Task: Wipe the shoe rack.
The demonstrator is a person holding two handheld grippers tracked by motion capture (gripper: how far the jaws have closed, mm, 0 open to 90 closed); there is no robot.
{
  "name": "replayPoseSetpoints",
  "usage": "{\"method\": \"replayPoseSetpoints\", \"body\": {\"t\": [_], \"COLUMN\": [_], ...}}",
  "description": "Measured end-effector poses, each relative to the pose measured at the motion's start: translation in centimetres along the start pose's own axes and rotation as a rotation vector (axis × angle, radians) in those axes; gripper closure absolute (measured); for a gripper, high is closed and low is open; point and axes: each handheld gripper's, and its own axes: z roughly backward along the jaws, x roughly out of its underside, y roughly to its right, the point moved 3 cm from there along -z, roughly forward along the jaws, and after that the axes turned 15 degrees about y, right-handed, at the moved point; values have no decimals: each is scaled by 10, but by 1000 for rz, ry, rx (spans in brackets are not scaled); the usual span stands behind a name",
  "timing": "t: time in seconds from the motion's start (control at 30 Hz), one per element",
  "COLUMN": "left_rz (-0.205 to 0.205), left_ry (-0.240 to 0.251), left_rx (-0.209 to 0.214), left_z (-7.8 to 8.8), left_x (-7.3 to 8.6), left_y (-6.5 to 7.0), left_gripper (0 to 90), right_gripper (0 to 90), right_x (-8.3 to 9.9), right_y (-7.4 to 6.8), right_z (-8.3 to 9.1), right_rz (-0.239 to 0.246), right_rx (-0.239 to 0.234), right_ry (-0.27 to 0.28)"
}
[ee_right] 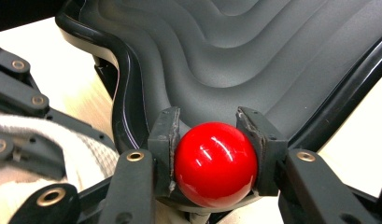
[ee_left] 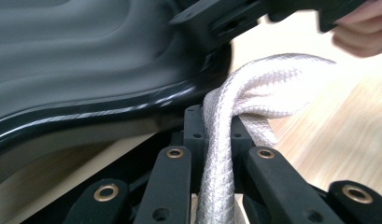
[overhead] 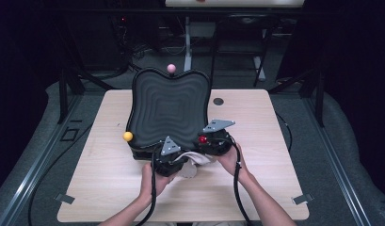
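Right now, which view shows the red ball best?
Right gripper view: the red ball sits large and sharp between the right gripper's jaws. The high view shows it as a small red dot.

In the left gripper view, the white cloth [ee_left: 254,88] was cut off at the bottom edge where it ran down between the jaws, and the black tray [ee_left: 86,60] was blurred and cropped at the top and left. In the right gripper view, the underside of the red ball [ee_right: 215,163] was hidden by the jaws. In the high view, the person's forearms were cut off by the bottom edge.
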Motion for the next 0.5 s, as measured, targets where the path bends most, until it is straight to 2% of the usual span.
{"method": "replayPoseSetpoints", "body": {"t": [0.5], "left_rz": [57], "left_ry": [19], "left_rx": [-112], "left_z": [31], "left_x": [-1], "left_y": [-46], "left_gripper": [830], "right_gripper": [600], "right_x": [0], "right_y": [0], "right_z": [0], "right_rz": [2], "right_rx": [0], "right_ry": [2]}}
